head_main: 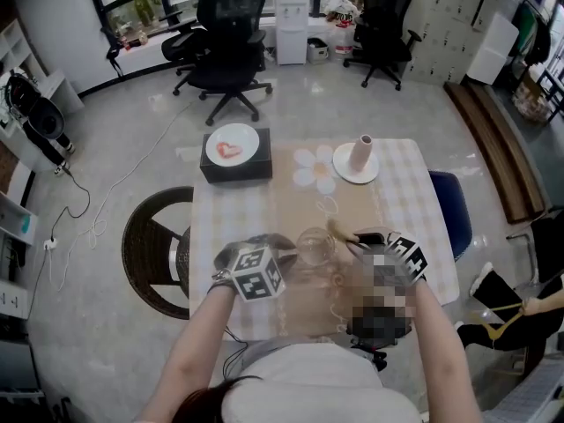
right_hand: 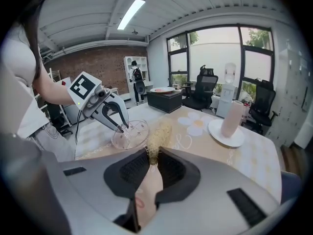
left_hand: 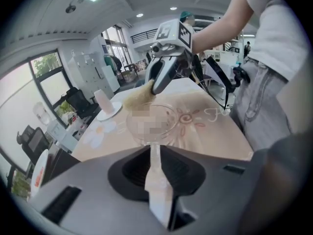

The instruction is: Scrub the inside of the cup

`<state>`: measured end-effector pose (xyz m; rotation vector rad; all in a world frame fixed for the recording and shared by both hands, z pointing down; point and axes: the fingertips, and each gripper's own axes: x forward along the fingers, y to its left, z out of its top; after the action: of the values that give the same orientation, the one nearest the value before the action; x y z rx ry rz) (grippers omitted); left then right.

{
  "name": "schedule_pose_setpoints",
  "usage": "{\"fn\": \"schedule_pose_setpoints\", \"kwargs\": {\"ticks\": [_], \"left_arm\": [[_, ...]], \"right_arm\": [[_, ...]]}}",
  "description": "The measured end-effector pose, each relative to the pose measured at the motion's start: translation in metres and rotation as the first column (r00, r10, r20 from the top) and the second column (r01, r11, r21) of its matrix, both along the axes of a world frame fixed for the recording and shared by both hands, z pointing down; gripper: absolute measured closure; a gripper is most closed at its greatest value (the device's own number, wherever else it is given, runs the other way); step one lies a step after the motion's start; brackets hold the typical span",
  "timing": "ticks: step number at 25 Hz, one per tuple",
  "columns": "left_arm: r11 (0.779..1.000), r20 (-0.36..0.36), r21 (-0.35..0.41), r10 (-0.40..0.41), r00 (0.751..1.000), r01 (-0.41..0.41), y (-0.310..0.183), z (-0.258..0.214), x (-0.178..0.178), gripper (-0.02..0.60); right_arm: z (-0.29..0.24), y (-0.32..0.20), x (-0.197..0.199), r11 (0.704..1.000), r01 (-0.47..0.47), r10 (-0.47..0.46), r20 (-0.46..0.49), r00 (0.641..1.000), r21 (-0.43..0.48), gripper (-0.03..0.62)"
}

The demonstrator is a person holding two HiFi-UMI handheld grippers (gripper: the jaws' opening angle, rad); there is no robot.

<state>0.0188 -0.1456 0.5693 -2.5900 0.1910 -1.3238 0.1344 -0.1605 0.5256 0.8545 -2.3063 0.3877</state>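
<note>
Together we count one clear glass cup and one fibrous scrubber: left gripper clamped on the cup above the table, right gripper pinching the scrubber at its rim.

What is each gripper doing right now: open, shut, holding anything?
Left gripper: shut on the wall of the glass cup.
Right gripper: shut on the straw-coloured scrubber.

Left claw tilted down, jaws clamped on clear cup. Right claw tilted down too, jaws pinching fibrous scrubber. Claws near each other, tips facing. Left forearm and right forearm bare, reaching forward.
</note>
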Motion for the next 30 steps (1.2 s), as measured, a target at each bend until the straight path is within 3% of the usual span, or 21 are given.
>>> {"fn": "schedule_pose_setpoints", "kwargs": {"ticks": [8, 14, 27, 30], "left_arm": [[0.990, 0.012, 0.105, 0.096, 0.995, -0.097, -0.001, -0.001, 0.003, 0.523], [0.970, 0.036, 0.192, 0.143, 0.989, -0.147, 0.005, -0.003, 0.003, 0.525], [0.932, 0.090, 0.302, 0.183, 0.979, -0.202, 0.007, 0.000, 0.003, 0.523], [0.922, 0.098, 0.324, 0.192, 0.976, -0.214, 0.006, -0.002, 0.005, 0.523]], "right_arm": [[-0.018, 0.000, -0.009, 0.995, 0.086, -0.088, 0.027, 0.996, 0.050, 0.539], [-0.015, 0.004, -0.019, 0.978, 0.194, -0.195, -0.006, 0.981, 0.075, 0.540], [0.037, -0.004, -0.017, 0.971, 0.237, -0.238, -0.047, 0.970, -0.023, 0.542], [0.048, -0.007, -0.013, 0.970, 0.240, -0.243, -0.094, 0.965, -0.049, 0.542]]}}
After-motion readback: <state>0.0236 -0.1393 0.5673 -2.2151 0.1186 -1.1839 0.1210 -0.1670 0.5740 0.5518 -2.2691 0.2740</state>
